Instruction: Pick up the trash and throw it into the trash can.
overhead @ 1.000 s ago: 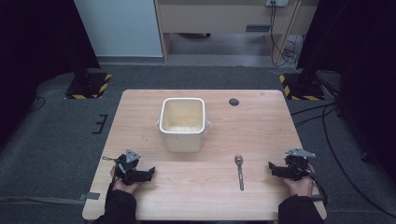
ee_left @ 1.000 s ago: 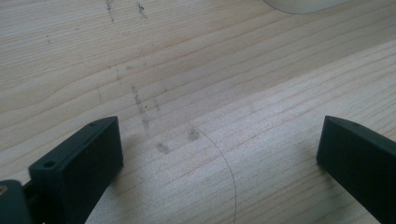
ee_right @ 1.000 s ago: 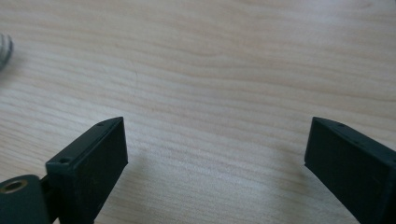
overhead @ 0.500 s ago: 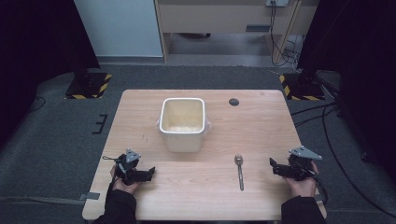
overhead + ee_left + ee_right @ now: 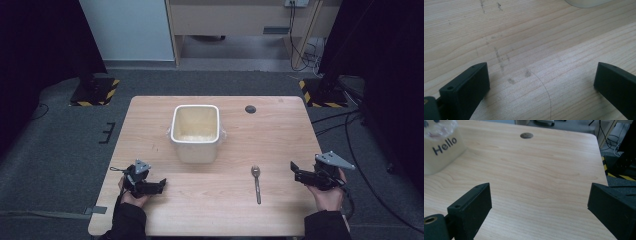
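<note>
Both grippers are being held low at the near edge of the table [image 5: 280, 125] in the high view; the left gripper [image 5: 159, 186] is being gripped by the left hand [image 5: 131, 194] near the left corner, the right gripper [image 5: 295, 170] by the right hand [image 5: 327, 192] at the right edge. A cream tub [image 5: 195, 132] is standing mid-table; a spoon [image 5: 256, 181] is lying between tub and right gripper, apart from both; a dark hole [image 5: 250, 109] is showing further back.

Bare wood [image 5: 529, 50] is being framed in the left gripper view, jaws spread wide, nothing held.

Jaws are likewise being kept wide and empty in the right gripper view; the tub [image 5: 439, 147], marked "Hello", is sitting far left.
</note>
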`<state>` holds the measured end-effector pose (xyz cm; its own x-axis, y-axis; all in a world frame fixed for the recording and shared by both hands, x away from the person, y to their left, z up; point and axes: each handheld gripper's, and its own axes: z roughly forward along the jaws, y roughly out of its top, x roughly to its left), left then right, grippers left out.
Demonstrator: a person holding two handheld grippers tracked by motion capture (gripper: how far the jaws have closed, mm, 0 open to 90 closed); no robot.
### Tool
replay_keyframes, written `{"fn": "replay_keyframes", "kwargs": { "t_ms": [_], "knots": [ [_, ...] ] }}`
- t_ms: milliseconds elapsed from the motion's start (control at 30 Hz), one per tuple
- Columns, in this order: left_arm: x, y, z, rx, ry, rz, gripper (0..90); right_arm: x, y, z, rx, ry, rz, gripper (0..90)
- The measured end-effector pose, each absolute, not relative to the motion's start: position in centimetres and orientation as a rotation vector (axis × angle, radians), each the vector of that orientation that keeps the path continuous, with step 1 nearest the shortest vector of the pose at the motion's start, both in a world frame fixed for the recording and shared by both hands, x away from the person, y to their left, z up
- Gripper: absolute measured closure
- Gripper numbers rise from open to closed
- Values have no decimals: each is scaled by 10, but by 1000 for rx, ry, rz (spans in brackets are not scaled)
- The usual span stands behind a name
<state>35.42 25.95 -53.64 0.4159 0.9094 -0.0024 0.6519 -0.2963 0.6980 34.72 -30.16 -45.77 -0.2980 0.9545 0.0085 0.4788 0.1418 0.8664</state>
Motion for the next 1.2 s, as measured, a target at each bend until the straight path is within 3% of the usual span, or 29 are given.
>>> {"fn": "replay_keyframes", "kwargs": {
  "t_ms": [600, 1200],
  "knots": [
    [354, 259, -536, 2049, 1321, 534, 0, 360, -272, -415, 1325, 1784, 1248, 48],
    [355, 259, -536, 2051, 1318, 532, 0, 364, -241, -450, 1347, 1899, 1195, 69]
  ]
}}
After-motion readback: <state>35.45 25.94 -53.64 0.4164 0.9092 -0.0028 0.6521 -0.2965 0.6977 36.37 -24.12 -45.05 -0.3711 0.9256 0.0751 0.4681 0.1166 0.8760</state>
